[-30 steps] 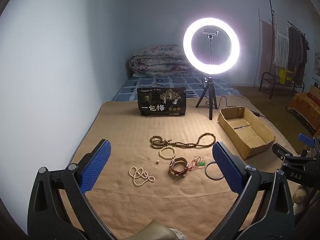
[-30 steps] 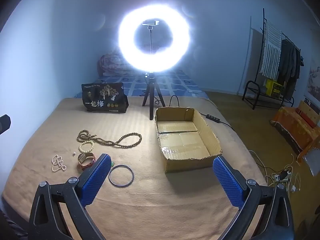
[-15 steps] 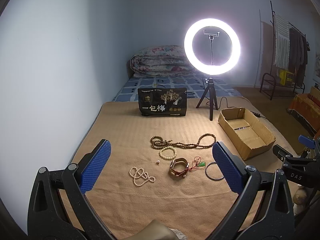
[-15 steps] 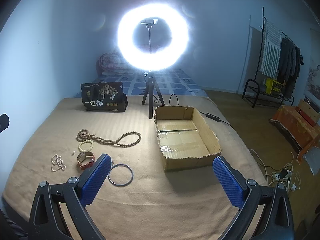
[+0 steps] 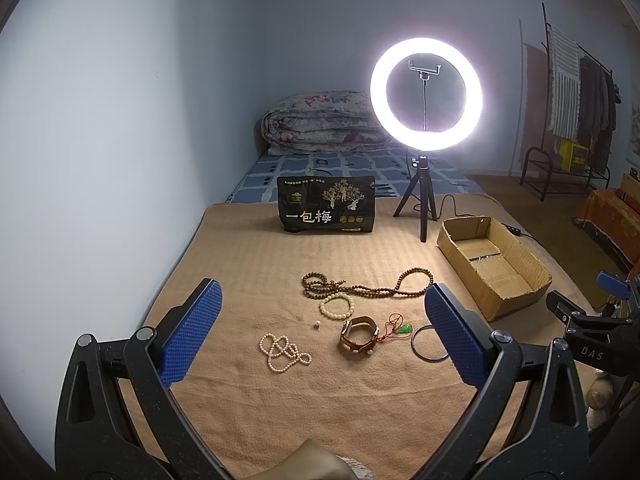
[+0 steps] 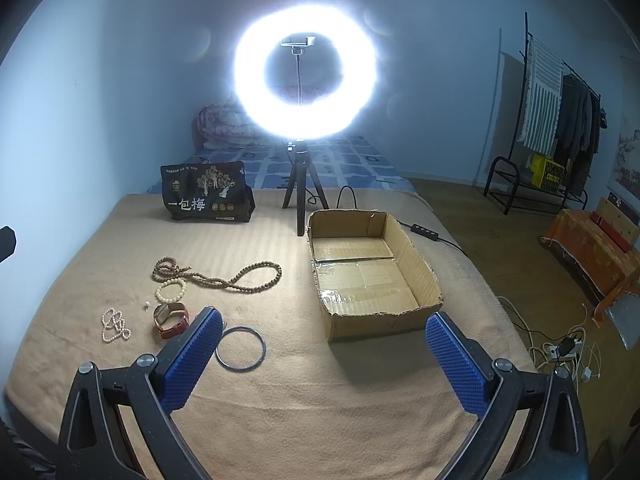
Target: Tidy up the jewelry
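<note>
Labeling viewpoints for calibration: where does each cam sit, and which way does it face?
Left wrist: on the left claw, facing along the blanket over the brown bead necklace; both its blue fingers show, plus the right claw at the right edge.
Right wrist: on the right claw, facing the cardboard box; its own fingers show.
Shared: necklace, box, metal bangle, ring light.

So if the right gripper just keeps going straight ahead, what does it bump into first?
Probably the cardboard box. The right gripper is open and points at the box's near wall, with only bare blanket between. The metal bangle lies off to its left. Depth is uncertain.
</note>
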Action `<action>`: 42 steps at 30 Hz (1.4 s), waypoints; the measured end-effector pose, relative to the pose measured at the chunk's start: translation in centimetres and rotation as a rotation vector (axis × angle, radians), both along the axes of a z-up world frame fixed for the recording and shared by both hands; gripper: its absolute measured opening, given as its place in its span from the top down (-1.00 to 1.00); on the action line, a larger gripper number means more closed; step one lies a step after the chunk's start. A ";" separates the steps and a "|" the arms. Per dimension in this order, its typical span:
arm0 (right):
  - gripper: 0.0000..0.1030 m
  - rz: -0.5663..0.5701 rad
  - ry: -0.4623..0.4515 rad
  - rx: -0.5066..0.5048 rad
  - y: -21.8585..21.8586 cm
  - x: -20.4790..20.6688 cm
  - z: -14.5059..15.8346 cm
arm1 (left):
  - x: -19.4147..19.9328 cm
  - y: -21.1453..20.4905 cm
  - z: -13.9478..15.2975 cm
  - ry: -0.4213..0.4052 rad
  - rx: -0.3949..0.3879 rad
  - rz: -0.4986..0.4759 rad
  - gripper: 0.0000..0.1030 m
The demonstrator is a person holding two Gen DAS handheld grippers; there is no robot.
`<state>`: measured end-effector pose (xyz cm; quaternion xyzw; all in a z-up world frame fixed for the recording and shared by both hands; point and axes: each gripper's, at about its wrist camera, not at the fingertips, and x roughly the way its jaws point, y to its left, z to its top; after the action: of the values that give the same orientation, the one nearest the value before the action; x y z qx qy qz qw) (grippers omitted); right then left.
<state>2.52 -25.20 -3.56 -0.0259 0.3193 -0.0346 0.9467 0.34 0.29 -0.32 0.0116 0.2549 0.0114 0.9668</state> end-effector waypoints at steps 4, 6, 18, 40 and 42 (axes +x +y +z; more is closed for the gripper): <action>-0.99 0.000 0.001 0.002 0.0 0.0 -0.1 | 0.2 0.0 -0.2 -0.001 0.001 0.000 -1.00; -0.99 0.000 0.001 0.001 -0.1 -0.1 -0.1 | 0.0 0.0 0.0 -0.001 0.000 -0.001 -1.00; -0.99 0.000 0.004 0.000 0.0 0.0 -0.1 | -0.1 0.0 0.1 -0.001 0.000 -0.001 -1.00; -0.99 0.001 0.013 0.002 -0.1 0.0 0.0 | -0.1 0.0 0.0 -0.001 0.000 -0.002 -1.00; -0.99 0.002 0.015 0.002 -0.1 0.0 -0.1 | -0.1 0.1 0.0 0.000 0.000 -0.001 -1.00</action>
<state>2.48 -25.29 -3.62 -0.0255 0.3262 -0.0329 0.9444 0.24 0.36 -0.34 0.0119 0.2548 0.0109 0.9669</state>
